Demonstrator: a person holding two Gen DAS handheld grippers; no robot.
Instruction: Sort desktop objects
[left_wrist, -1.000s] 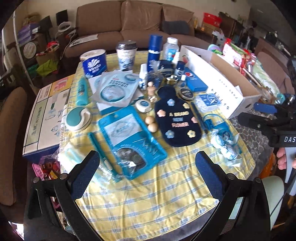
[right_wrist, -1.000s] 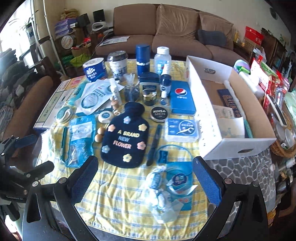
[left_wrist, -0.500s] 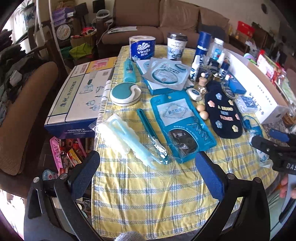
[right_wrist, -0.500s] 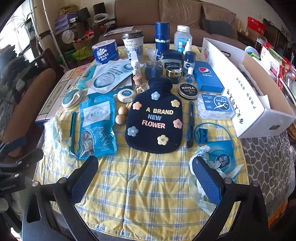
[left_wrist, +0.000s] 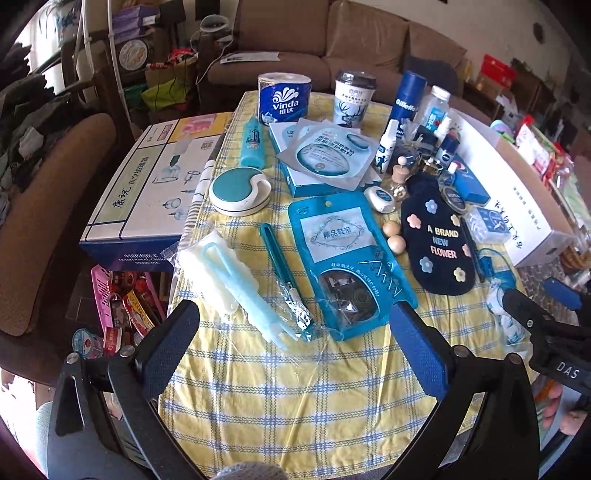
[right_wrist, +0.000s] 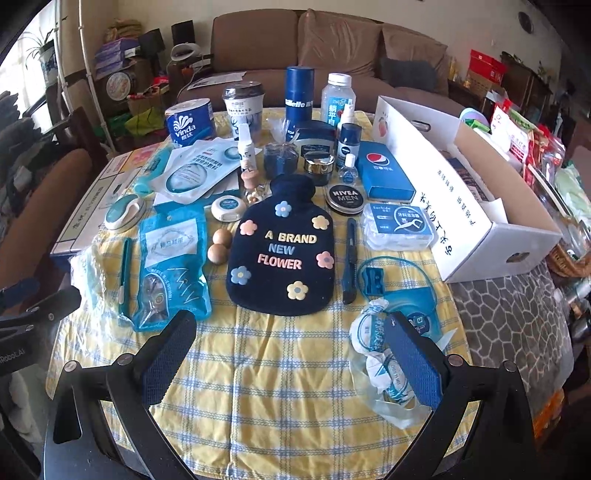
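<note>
Many blue and white items lie on a yellow checked tablecloth. A navy hot-water bag with flowers lies in the middle; it also shows in the left wrist view. A teal shoelace pouch lies left of it. A pale blue brush in plastic lies at the left edge. A clear bag of wrapped packets lies at the front right. My left gripper is open and empty above the front left of the table. My right gripper is open and empty above the front edge.
An open white cardboard box stands at the table's right. A printed flat box sits on a chair at the left. A Vinda roll, a cup, a Gillette can and bottles stand at the back. A brown sofa is behind.
Both grippers have shifted slightly nearer the table and stay open. The left view has swung left from the table's middle over the last second. Nothing on the table has moved.
</note>
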